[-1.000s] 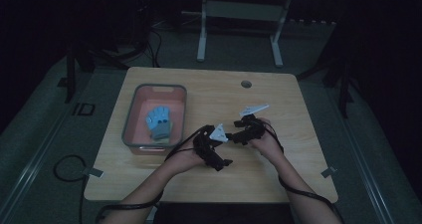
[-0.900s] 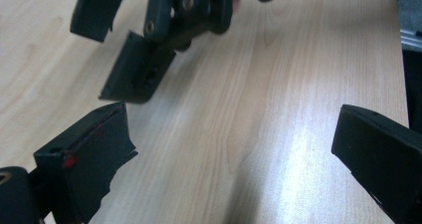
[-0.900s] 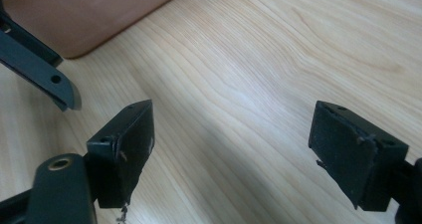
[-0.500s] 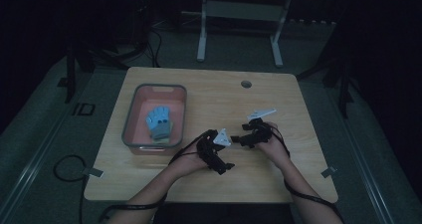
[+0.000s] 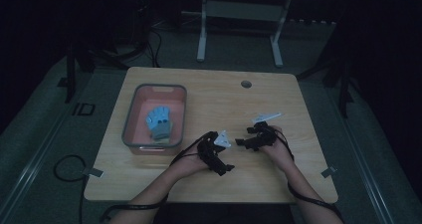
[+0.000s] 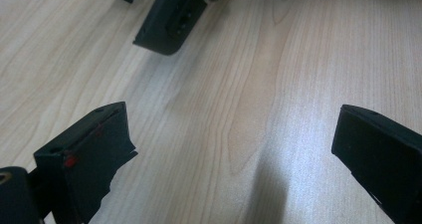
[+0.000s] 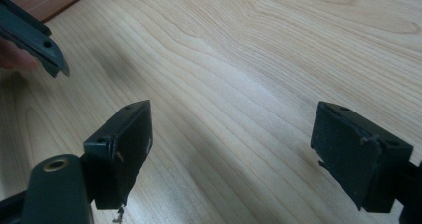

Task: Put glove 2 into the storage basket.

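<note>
Left gripper (image 6: 234, 149), right gripper (image 7: 231, 152): jaws apart, apparently empty.

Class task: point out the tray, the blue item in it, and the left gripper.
tray (image 5: 130, 115), high view, left rim.
blue item (image 5: 159, 121), high view, its middle.
left gripper (image 6: 234, 149), left gripper view, between its open jaws.

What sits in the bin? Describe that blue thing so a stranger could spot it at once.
Start at the wooden table, then look to its left half, where a grey-rimmed bin with a pink inside stands. In the middle of the bin lies a pale blue glove, fingers pointing away from the person. It is the one blue, soft thing here; the left claw and right claw nearby are black and hard.
</note>
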`<move>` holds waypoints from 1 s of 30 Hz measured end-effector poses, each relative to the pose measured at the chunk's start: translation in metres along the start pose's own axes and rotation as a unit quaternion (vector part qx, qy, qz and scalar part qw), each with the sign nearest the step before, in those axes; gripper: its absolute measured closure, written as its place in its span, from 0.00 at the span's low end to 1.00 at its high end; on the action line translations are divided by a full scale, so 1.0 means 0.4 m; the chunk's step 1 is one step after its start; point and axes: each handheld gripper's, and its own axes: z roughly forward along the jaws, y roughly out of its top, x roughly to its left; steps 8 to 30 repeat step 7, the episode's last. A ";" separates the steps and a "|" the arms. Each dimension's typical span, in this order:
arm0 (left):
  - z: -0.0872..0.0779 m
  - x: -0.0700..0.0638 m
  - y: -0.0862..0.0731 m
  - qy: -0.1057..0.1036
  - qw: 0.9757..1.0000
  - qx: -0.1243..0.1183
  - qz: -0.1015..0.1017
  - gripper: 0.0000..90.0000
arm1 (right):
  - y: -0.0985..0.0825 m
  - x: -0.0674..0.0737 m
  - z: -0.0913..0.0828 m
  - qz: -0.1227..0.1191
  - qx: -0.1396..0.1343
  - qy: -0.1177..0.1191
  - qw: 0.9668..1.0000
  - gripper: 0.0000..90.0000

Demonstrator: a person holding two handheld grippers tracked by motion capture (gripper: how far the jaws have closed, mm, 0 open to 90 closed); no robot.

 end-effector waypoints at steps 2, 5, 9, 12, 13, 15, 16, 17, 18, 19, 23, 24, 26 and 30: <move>0.002 0.001 -0.001 -0.004 1.000 0.002 0.001 0.02 | -0.003 -0.001 -0.001 -0.001 0.002 -0.003 1.000 0.19; 0.003 0.000 -0.002 -0.006 1.000 0.000 -0.002 0.02 | -0.003 -0.001 -0.002 -0.002 0.002 -0.005 1.000 0.19; 0.004 0.000 -0.003 -0.007 1.000 0.000 -0.003 0.02 | -0.003 -0.002 -0.002 -0.003 0.001 -0.004 1.000 0.19; 0.004 0.000 -0.003 -0.007 1.000 0.000 -0.003 0.02 | -0.003 -0.002 -0.002 -0.003 0.001 -0.004 1.000 0.19; 0.004 0.000 -0.003 -0.007 1.000 0.000 -0.003 0.02 | -0.003 -0.002 -0.002 -0.003 0.001 -0.004 1.000 0.19; 0.004 0.000 -0.003 -0.007 1.000 0.000 -0.003 0.02 | -0.003 -0.002 -0.002 -0.003 0.001 -0.004 1.000 0.19; 0.004 0.000 -0.003 -0.007 1.000 0.000 -0.003 0.02 | -0.003 -0.002 -0.002 -0.003 0.001 -0.004 1.000 0.19; 0.004 0.000 -0.003 -0.007 1.000 0.000 -0.003 0.02 | -0.003 -0.002 -0.002 -0.003 0.001 -0.004 1.000 0.19; 0.004 0.000 -0.003 -0.007 1.000 0.000 -0.003 0.02 | -0.003 -0.002 -0.002 -0.003 0.001 -0.004 1.000 0.19; 0.004 0.000 -0.003 -0.007 1.000 0.000 -0.003 0.02 | -0.003 -0.002 -0.002 -0.003 0.001 -0.004 1.000 0.19; 0.004 0.000 -0.003 -0.007 1.000 0.000 -0.003 0.02 | -0.003 -0.002 -0.002 -0.003 0.001 -0.004 1.000 0.19; 0.004 0.000 -0.003 -0.007 1.000 0.000 -0.003 0.02 | -0.003 -0.002 -0.002 -0.003 0.001 -0.004 1.000 0.19; 0.004 0.000 -0.003 -0.007 1.000 0.000 -0.003 0.02 | -0.003 -0.002 -0.002 -0.003 0.001 -0.004 1.000 0.19; 0.004 0.000 -0.003 -0.007 1.000 0.000 -0.003 0.02 | -0.003 -0.002 -0.002 -0.003 0.001 -0.004 1.000 0.19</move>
